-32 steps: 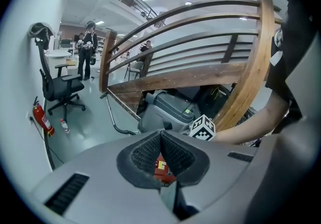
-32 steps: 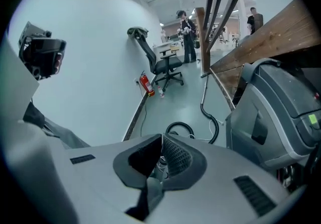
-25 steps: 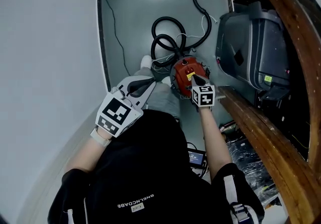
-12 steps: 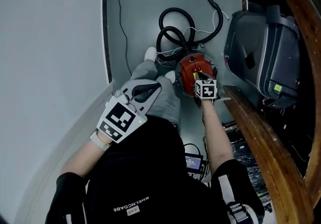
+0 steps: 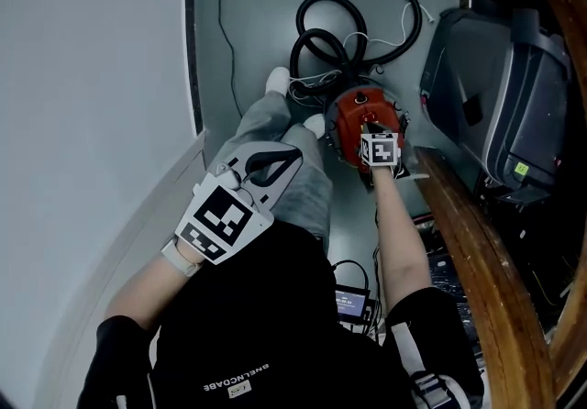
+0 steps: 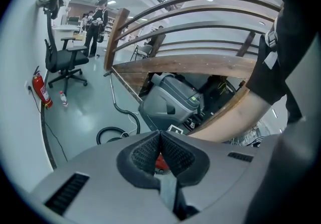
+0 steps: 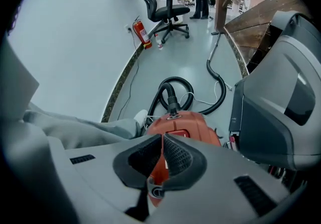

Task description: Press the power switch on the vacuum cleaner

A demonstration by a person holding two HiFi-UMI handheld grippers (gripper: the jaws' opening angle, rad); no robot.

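Our right gripper point(image 5: 366, 130) is clenched, jaws tip to tip with nothing between them, and it reaches down toward the top of the red vacuum point(image 5: 351, 114). In the right gripper view the closed tips lie over the vacuum's orange lid; whether they actually touch it we cannot tell. Our left gripper point(image 5: 294, 156) is likewise clenched and empty (only the tips meet; the pads splay apart behind them). It is held over our grey-trousered leg point(image 5: 271, 123), well apart from the vacuum. The vacuum stands on the floor point(image 5: 252, 22) toward its right edge, just beside our white shoe point(image 5: 315, 126). A black hose point(image 5: 321, 17) coils on the floor just beyond the vacuum and joins its far end. To the right of the vacuum sits a big grey machine point(image 5: 486, 95), and a wooden rail point(image 5: 472, 251) runs along that same edge of the floor. A white wall point(image 5: 92, 77) bounds the left edge.
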